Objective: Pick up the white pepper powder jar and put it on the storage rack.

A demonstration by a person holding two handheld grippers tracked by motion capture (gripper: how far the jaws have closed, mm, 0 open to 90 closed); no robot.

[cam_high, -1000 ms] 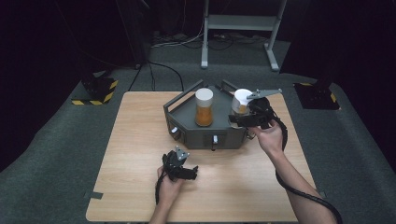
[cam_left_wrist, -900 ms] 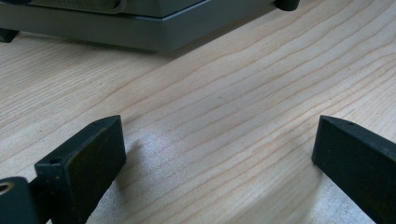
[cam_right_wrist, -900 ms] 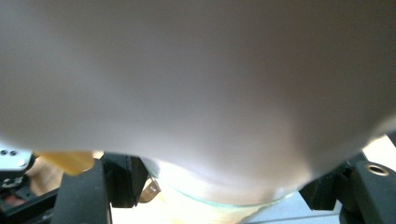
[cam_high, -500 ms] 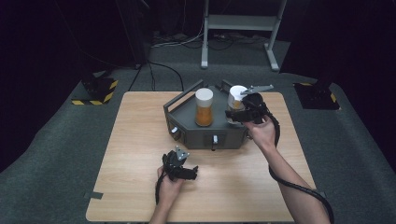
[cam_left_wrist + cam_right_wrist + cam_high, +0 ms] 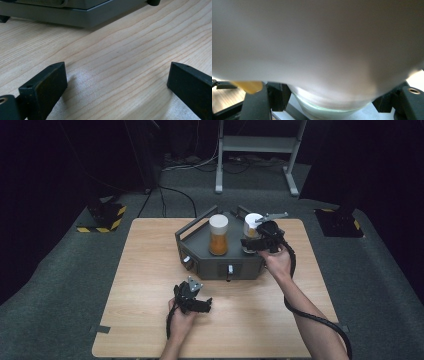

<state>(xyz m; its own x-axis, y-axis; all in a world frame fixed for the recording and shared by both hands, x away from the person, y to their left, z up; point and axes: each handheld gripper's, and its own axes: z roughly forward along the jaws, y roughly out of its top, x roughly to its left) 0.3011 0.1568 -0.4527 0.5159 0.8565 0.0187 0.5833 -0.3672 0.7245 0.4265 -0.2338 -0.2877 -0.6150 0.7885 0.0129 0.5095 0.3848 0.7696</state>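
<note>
Gripping the white-capped jar (image 5: 251,231) by its upper part, the right claw (image 5: 256,241) has carried it a little toward the person's left and downward since a second ago, so that it now sits low in the right-hand pocket of the dark grey holder (image 5: 220,265). My reading is that the jar is being seated beside its neighbour and that release comes next. In the right gripper view the cap (image 5: 317,42) looms as a smooth, matte, rounded white mass, with a clear, greenish glass wall (image 5: 322,110) below it and black jaws closed tight on either side.

Just left of it stands a second jar (image 5: 218,236), a cylinder with the same white cap and an amber filling, upright in the holder. That holder is an angular metal tray with sloped walls, a raised handle bar and small knobs on its front.

Nearer the person, the left claw (image 5: 199,304) has kept its place on the worktop (image 5: 150,270), jaws spread wide on nothing; between them shows pale wood with fine, wavy grain.
</note>
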